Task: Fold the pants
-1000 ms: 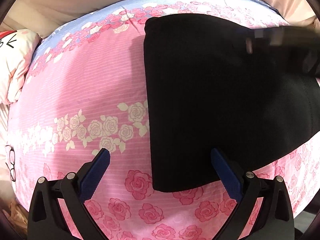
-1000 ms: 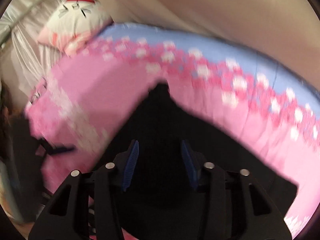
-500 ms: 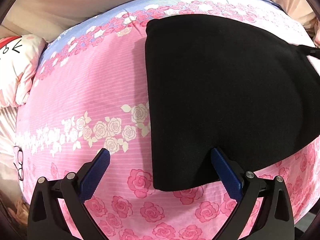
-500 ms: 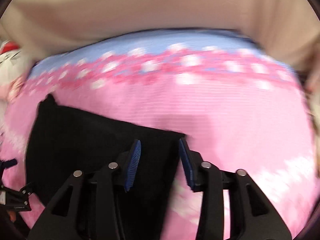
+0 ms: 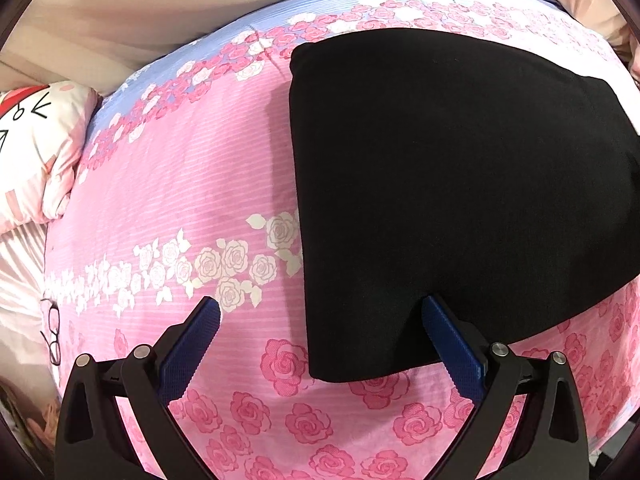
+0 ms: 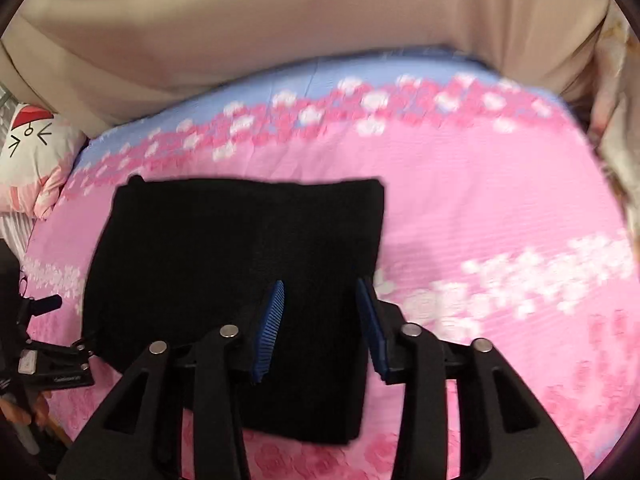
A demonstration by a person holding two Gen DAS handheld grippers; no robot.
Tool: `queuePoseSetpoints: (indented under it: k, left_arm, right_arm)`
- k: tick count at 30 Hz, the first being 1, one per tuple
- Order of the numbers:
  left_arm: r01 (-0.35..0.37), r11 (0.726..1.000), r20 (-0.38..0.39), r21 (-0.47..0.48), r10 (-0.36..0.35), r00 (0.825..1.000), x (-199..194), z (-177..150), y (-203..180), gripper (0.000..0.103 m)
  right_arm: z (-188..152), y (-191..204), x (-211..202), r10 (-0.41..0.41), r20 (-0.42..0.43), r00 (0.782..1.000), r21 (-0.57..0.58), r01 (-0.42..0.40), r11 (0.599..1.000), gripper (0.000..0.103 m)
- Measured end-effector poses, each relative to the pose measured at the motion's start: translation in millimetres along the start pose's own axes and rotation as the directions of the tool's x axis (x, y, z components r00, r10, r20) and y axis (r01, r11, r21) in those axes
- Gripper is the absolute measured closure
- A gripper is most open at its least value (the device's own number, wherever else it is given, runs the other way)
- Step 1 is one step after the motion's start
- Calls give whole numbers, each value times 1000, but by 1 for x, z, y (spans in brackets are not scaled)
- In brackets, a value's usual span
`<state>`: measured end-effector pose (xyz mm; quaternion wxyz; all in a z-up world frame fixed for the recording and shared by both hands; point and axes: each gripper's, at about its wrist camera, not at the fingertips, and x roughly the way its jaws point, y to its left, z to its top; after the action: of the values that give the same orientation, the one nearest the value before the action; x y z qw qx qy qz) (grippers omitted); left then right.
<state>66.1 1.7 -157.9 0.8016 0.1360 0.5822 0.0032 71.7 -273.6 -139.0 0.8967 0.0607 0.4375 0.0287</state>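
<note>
Black pants (image 5: 460, 200) lie folded into a flat rectangle on the pink rose-print bedspread (image 5: 180, 200). My left gripper (image 5: 320, 310) hovers open and wide over the pants' near left corner, one finger over the bedspread and the other over the cloth. In the right wrist view the same pants (image 6: 224, 260) fill the left half. My right gripper (image 6: 320, 290) hangs above their right edge, its jaws partly apart with nothing pinched between the blue pads (image 6: 272, 312). That view is slightly blurred.
A white cartoon pillow (image 5: 36, 140) lies at the bed's left end, also in the right wrist view (image 6: 32, 148). Glasses (image 5: 52, 332) rest by the left edge. A beige curtain (image 6: 320, 20) runs behind the bed. Bare bedspread (image 6: 500, 220) spreads right of the pants.
My right gripper swept rightward across the pants to their right edge and rolled level, leaving the left wrist view. The left gripper barely moved and stays open.
</note>
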Motion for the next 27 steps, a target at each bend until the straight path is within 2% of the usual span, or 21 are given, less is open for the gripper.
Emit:
queuePoseSetpoints:
  k: [4,5,7,9,11,12,14,17,19,21,22,23,26,27]
  left_arm:
    - [3,1000,-2,-7,-3,1000,-1,0,6,5]
    - [4,1000,-2,-8,-4,1000,-2,0,6,5]
    - [5,1000,4,-1,-5,1000,-7,-1,6,5]
    - [11,1000,13,2,-11,1000,-13,-2,9,5]
    - [38,999,25,-21,-37,999,-20,-2,17,5]
    - [92,995,35,-48,-90,995,-25,-1,26,5]
    - [149,985,40,-85,-146,988,-28,3,38,5]
    - [267,952,43,-152,-263,964,-28,9,59,5]
    - [305,933,45,-191,-303,952,-25,10,69,5]
    - [312,924,32,-222,-313,949,-20,9,78,5]
    - [323,919,26,-226,-326,945,-17,7,83,5]
    - [335,915,12,-225,-342,940,-12,6,84,5]
    - [405,884,-17,-233,-420,907,-4,0,89,5]
    - [406,883,-9,-235,-419,908,-6,0,89,5]
  right_arm:
    - [-33,-6,13,-20,-98,995,-16,18,1000,65]
    - [-41,-13,17,-21,-111,994,0,22,1000,57]
    - [-58,-34,11,-6,-97,995,99,16,995,44]
    - [-63,-48,-4,38,-94,995,190,-19,982,45]
    - [-60,-53,-22,-2,-90,996,188,19,982,45]
    - [-57,-56,-30,4,-81,997,185,11,983,45]
    - [-50,-59,-44,10,-69,998,181,2,984,45]
    - [-45,-61,-53,23,-64,998,179,-11,984,44]
    - [-40,-57,-53,26,-69,997,166,-14,986,43]
    - [-38,-48,-48,64,-83,994,180,-49,983,39]
    - [-37,-42,-44,77,-90,993,167,-61,984,28]
    - [-36,-39,-39,72,-93,993,155,-57,986,23]
    - [-35,-38,-27,78,-131,988,181,-53,982,23]
    - [-32,-37,-26,99,-129,987,202,-71,977,23]
